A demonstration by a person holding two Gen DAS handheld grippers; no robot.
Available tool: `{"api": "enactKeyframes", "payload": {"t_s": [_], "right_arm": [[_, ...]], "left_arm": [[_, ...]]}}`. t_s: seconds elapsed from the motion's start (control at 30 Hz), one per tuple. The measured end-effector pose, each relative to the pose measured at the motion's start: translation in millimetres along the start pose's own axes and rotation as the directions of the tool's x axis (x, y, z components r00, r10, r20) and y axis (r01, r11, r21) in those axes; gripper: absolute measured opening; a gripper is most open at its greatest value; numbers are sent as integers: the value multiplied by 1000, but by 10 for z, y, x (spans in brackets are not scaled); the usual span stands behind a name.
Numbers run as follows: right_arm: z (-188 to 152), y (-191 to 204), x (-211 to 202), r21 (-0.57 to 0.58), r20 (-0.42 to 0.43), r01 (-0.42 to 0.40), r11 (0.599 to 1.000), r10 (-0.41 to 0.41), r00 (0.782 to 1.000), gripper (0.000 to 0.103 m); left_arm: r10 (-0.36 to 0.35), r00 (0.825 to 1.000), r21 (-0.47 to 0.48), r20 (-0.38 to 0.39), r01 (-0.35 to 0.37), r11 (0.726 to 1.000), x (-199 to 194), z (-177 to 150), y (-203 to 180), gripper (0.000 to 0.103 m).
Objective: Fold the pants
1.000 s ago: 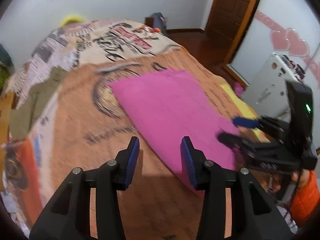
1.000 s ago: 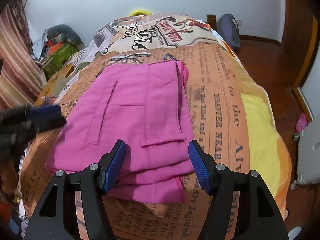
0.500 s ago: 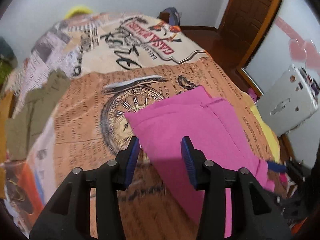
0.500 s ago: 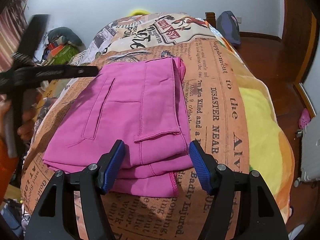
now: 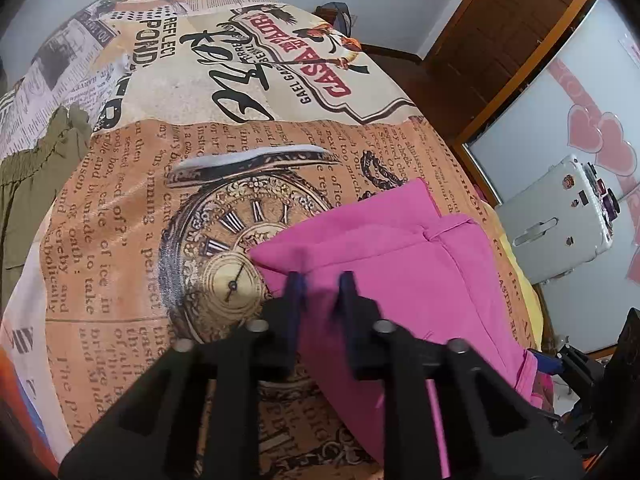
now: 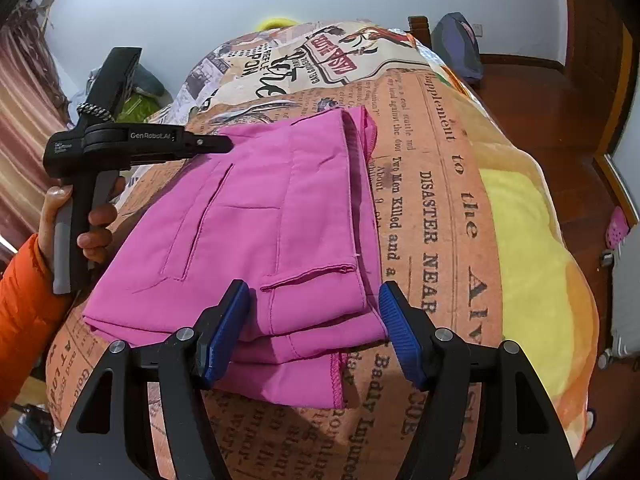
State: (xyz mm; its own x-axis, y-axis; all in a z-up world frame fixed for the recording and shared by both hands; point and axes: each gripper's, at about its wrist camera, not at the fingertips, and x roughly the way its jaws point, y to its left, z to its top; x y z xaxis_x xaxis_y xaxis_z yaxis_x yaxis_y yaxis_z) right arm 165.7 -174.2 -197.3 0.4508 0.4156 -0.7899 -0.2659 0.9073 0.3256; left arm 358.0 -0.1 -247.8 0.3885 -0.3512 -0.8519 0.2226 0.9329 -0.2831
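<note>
Nearest my right wrist camera: right gripper (image 6: 314, 328), jaws spread wide, blue pads either side of the near edge of the fabric stack, holding nothing.
Right gripper pose: I hold it level and low over the bed, fingers pointing along the stack towards the headboard end.
Pants (image 6: 256, 232): pink, folded into a layered rectangle, flat on the bedspread; pocket seams on top, hemmed edges towards me.
Pants seen from my left wrist: same pink stack (image 5: 400, 280), one corner pointing at the printed clock face.
Left gripper (image 5: 320, 292): fingers blurred, a narrow gap between them, set at that corner of the stack; I cannot tell whether they pinch the cloth.
Left gripper from the right wrist view: black body (image 6: 140, 144), held horizontal, tip touching the far left edge of the pants.
Left hand (image 6: 80, 220): wrapped round the upright handle, orange sleeve at the wrist.
Bedspread (image 6: 432, 208): newspaper print, orange and cream, under everything.
Olive garment (image 5: 32, 176): lying at the bed's left edge, well apart from the pants.
Suitcase (image 5: 556, 224): silver, beyond the bed on the right.
Door (image 5: 508, 40): dark wood, farthest back.
</note>
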Motion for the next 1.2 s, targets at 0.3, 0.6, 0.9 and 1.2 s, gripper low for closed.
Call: {"api": "enactKeyframes", "payload": {"t_s": [0.3,0.6,0.9,1.2], "right_arm": [[86,70,-158,-35,38,85,996,-84,996,63],[143,201,-401,-53,103,98,994,-92,990,63],[138,472,-417,-113,109,81,990,-69,992,63],[292,781,-219,-193,90,23,981,-6,996,63]], "left_arm": [[108,992,38,60,-110,993,-319,-225,-59,7],[128,984,-96,123,-117,988,-987,-823,84,6],[215,962,-285,170,-161,945,-1363,-1472,242,7],[275,944,-289,183,-215,933,-1583,-1671,390,10]]}}
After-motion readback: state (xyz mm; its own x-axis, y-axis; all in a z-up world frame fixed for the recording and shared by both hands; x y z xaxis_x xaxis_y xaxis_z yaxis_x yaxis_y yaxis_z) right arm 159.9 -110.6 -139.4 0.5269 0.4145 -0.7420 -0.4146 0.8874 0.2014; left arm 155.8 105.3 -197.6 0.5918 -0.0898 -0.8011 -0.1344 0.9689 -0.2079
